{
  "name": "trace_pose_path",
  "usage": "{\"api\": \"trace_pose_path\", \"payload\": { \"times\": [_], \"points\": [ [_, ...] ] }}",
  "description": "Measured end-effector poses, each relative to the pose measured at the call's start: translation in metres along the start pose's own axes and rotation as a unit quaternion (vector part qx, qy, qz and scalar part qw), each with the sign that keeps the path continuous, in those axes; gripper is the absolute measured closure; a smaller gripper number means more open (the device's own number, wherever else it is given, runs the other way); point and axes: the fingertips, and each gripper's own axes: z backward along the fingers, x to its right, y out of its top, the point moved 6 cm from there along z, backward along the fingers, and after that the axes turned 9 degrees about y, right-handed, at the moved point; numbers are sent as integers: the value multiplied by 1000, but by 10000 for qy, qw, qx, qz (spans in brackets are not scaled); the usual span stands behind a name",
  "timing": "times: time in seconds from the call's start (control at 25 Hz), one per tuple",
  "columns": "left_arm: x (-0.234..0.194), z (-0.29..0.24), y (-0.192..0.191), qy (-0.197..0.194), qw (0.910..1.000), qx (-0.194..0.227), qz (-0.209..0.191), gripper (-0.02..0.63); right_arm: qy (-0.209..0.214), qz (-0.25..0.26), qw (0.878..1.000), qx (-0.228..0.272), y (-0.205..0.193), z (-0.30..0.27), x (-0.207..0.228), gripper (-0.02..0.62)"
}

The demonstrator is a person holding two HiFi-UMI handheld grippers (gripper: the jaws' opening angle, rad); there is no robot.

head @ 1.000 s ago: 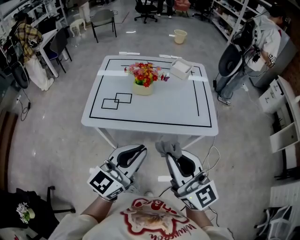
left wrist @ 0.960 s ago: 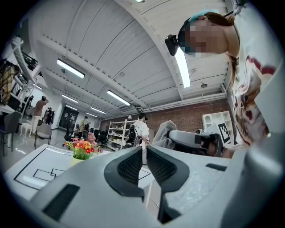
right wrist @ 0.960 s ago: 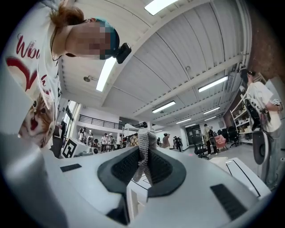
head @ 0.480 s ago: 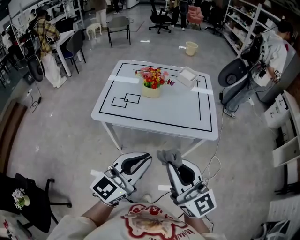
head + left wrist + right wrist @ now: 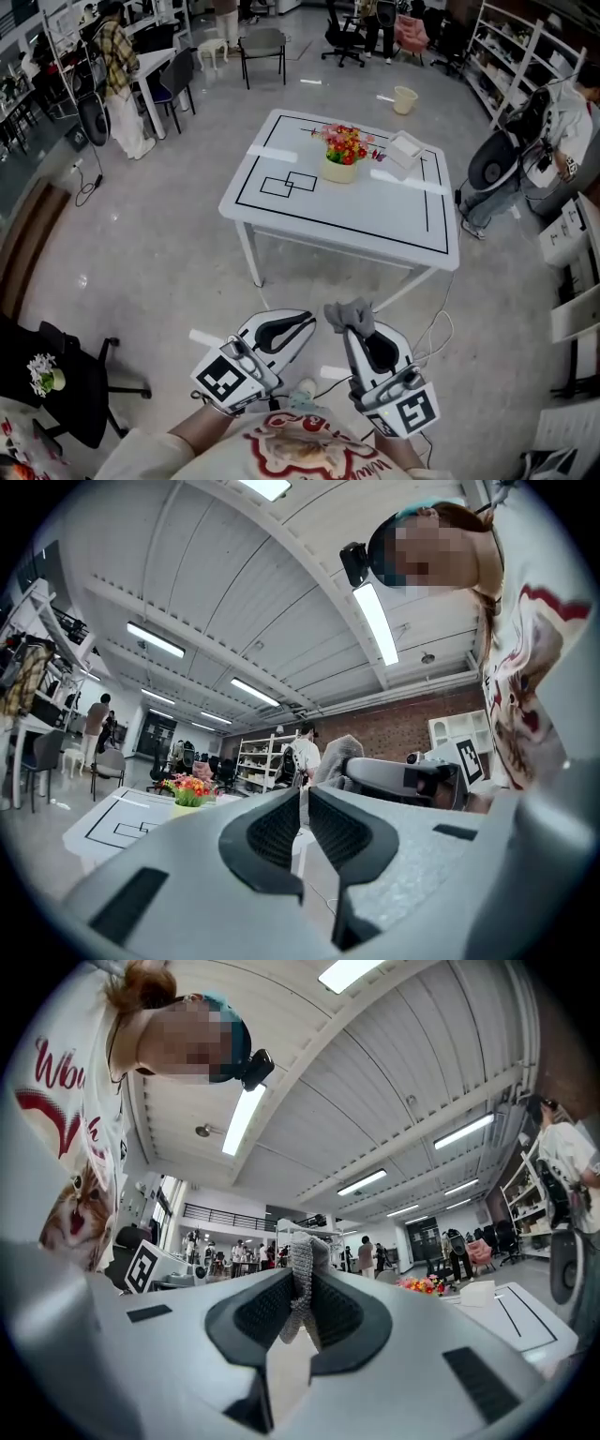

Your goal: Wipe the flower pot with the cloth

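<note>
Currently right gripper [image 5: 354, 328] clamps grey cloth [image 5: 347, 311]; left gripper [image 5: 302, 321] jaws together, empty; flower pot [image 5: 339, 172] sits on white table [image 5: 375, 217], well apart.

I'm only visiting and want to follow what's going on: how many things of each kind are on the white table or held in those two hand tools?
Flower pot: 1
White box: 1
Grey cloth, clamped in the right gripper: 1
Total: 3
</note>
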Motion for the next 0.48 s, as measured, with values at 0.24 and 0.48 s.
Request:
{"api": "trace_pose_path", "payload": {
  "times": [0.24, 0.48],
  "points": [
    [6, 81, 7, -74, 10000, -18, -3, 572, -144, 27, 9999, 27, 1, -4, -79, 551],
    [23, 162, 3, -317, 9993, -146, 94, 572, -530, -66, 9986, -36, -10, 8, -168, 551]
  ]
}}
